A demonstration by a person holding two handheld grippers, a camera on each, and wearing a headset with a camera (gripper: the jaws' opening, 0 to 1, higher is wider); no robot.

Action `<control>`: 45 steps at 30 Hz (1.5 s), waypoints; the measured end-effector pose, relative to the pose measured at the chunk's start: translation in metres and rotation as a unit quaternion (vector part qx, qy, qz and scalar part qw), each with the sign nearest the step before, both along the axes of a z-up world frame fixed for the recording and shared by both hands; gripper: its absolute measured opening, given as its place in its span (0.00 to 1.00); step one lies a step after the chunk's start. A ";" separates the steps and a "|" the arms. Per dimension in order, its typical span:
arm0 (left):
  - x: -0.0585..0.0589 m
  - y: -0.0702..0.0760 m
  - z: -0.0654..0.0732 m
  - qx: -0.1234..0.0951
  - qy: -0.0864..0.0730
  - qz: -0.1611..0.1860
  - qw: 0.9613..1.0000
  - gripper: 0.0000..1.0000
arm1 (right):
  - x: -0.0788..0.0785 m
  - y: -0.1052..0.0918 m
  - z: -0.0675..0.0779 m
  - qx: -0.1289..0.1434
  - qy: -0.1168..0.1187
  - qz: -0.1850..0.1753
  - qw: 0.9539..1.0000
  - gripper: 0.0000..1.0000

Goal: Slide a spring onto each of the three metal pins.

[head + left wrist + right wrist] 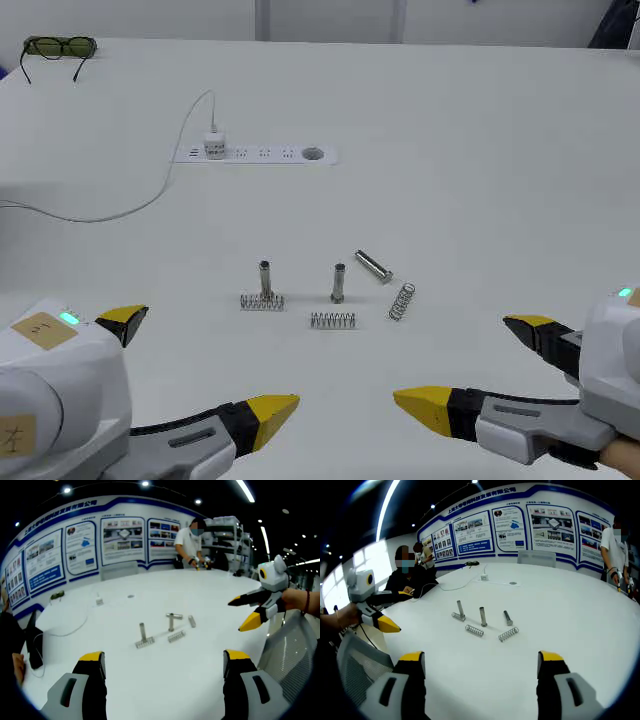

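Standing upright near the middle of the white tabletop [480,180] are two of the metal pins, the left pin [265,279] and the middle pin [339,283]. The third pin [372,266] lies on its side just to the right of them, a little farther from the person. All three springs lie loose on the tabletop. The left spring [262,302] rests flat right at the foot of the left pin. The middle spring [333,320] lies just in front of the middle pin. The right spring [401,301] sits slanted near the third pin's nearer end, apart from it.

Nearer the person, the left tongs [200,365] and the right tongs [470,362] hover over the tabletop on either side. Both are spread wide with nothing between their yellow tips, and both are well short of the pins.

Farther back, a white power strip [255,154] holds a white plug [214,145], whose cable [150,195] trails off leftward. Green-tinted glasses [58,47] rest near the far left corner.
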State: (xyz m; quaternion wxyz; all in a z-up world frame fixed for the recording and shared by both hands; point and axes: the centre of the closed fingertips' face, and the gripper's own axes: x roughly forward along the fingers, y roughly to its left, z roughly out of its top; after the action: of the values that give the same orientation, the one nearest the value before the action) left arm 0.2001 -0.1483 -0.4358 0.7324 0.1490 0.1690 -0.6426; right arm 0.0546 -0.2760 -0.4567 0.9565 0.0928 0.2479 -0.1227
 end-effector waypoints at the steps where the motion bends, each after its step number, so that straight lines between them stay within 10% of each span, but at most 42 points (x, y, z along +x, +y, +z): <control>1: 0.000 0.000 0.000 0.002 -0.001 0.001 1.000 1.00 | 0.000 0.000 0.001 -0.003 -0.003 0.001 1.000 0.94; 45: 0.001 -0.004 0.008 -0.008 0.002 0.003 1.000 0.98 | 0.006 -0.016 0.006 -0.018 -0.003 -0.010 1.000 0.82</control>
State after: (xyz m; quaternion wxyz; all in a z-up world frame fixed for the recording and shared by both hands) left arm 0.2010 -0.1523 -0.4274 0.7348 0.1412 0.1660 -0.6423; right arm 0.0609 -0.2921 -0.4505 0.9575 0.0789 0.2417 -0.1365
